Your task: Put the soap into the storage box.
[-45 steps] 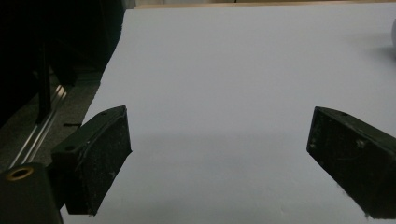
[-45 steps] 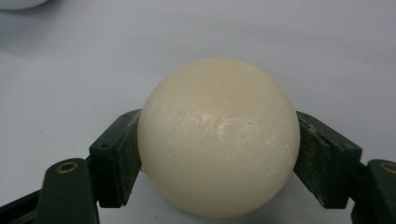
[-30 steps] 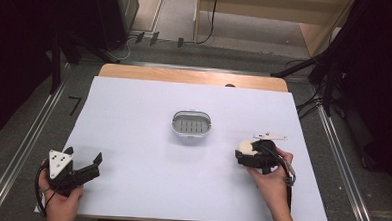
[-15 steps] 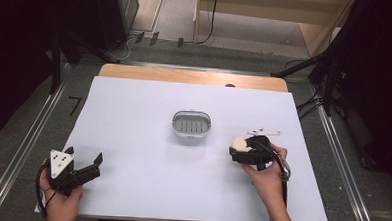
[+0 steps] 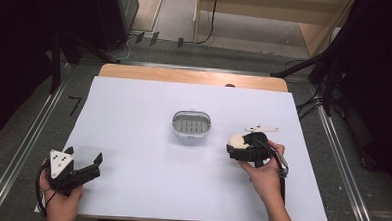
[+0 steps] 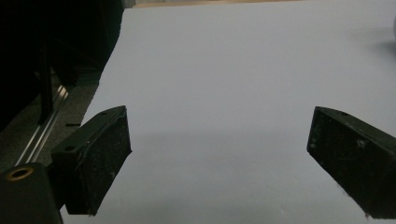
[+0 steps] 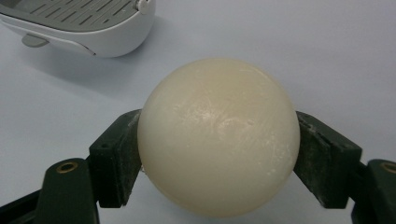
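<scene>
Your right gripper point(image 5: 234, 143) pinches a cream soap ball point(image 7: 218, 135); your left gripper point(image 5: 85, 166) rests with its jaws spread.

The soap ball sits squeezed between both black jaws of your right gripper, just off the white table point(image 5: 133, 118), a little to the right of the oval soap dish point(image 5: 191, 124) at the middle and near it but apart. Your left gripper lies at the near left corner of the table, well apart from the dish, with nothing between its jaws.

right gripper point(image 5: 235, 144) with cream ball point(image 5: 236, 140) shifted nearer soap dish point(image 5: 191, 124)
</scene>
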{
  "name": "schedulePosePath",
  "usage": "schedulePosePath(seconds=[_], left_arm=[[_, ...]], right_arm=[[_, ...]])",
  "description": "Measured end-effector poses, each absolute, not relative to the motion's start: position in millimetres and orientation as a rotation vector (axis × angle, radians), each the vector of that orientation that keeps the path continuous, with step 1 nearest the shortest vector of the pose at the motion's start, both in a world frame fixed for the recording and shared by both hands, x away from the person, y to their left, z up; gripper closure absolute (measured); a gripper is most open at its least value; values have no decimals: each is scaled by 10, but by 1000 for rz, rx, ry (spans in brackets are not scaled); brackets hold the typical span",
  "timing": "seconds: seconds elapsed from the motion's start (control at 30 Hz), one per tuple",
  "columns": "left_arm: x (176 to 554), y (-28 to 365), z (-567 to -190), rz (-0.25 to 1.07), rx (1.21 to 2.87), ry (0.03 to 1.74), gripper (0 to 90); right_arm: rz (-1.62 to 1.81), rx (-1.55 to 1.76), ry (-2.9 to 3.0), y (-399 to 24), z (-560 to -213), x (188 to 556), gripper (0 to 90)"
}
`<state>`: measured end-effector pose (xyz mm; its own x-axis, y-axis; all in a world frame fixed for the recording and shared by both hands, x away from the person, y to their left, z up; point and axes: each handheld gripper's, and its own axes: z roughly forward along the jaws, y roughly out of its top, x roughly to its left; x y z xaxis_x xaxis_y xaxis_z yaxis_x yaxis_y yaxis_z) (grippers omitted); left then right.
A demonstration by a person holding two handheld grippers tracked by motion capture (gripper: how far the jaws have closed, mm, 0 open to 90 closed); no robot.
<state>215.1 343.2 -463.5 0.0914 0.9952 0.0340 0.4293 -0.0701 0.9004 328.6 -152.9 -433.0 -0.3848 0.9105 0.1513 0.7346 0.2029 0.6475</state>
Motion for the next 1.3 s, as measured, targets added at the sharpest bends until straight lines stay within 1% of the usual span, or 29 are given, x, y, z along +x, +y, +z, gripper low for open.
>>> schedulePosePath(seconds=[0.13,0.2,0.63,1.3], left_arm=[[2151,3432,-4635,940,1611,1436,66],[2158,3431,-4636,930,1621,1433,28],[2154,3435,-4634,925,1626,1420,1],[2158,3432,-4636,926,1625,1425,0]], right_arm=[[965,1553,2219,-1499,-4298,3304,245],[970,1549,2220,-1480,-4285,3314,245],[983,1526,2235,-1361,-4206,3380,246],[991,1493,2266,-1147,-4112,3474,245]])
